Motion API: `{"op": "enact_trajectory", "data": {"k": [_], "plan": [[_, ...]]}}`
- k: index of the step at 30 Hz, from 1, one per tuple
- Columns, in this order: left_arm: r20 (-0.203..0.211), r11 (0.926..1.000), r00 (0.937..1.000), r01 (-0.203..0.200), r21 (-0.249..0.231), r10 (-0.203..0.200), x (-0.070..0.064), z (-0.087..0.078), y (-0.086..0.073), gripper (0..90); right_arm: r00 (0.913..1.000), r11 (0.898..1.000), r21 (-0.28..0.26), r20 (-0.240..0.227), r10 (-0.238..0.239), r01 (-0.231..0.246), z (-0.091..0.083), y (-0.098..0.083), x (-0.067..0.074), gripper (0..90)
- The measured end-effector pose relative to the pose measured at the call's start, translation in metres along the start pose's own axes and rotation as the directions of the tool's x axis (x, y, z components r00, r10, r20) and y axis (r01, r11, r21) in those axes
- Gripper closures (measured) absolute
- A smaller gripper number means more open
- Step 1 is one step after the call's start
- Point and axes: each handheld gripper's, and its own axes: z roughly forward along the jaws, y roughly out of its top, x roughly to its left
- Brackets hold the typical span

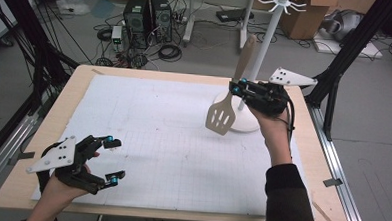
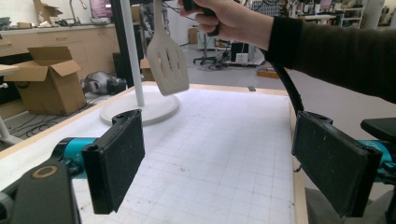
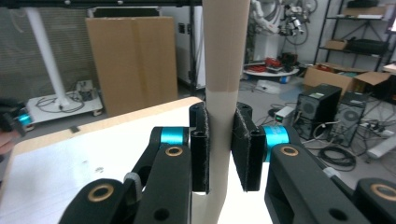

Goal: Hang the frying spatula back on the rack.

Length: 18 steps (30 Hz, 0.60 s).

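Overhead, one spatula (image 1: 220, 117), two grippers.

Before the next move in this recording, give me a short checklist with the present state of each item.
1. Right claw shut on the beige slotted spatula: ok, both pads press its handle.
2. Spatula off the white gridded table mat: ok, the blade hangs in the air with the handle pointing up.
3. Spatula free of the white hook stand: cannot tell, the handle runs close beside the pole in the high view.
4. Left claw open with nothing in it: ok, jaws wide apart and nothing between them.
5. Left claw apart from the spatula: ok, it sits at the near left of the mat.
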Motion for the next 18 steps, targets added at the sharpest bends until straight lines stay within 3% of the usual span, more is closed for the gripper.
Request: {"op": "enact_trajectory", "data": {"k": [6,13,18], "plan": [[0.011,0.9993,0.9999,-0.012,-0.035,0.012,-0.003,-0.007,-0.004,18.0,0.9986,1.0,0.004,0.049,0.017,-0.017,0.002,0.013,-0.019,78.7],[0.01,0.9996,0.9996,-0.025,-0.011,0.025,-0.012,-0.011,-0.005,17.7,0.996,0.999,0.005,0.077,0.045,-0.046,0.003,0.025,-0.038,78.7],[0.01,0.9996,0.9997,-0.022,-0.019,0.023,-0.013,-0.014,-0.004,17.8,0.993,0.998,0.022,0.1,0.063,-0.066,0.004,0.029,-0.051,78.7]]}}
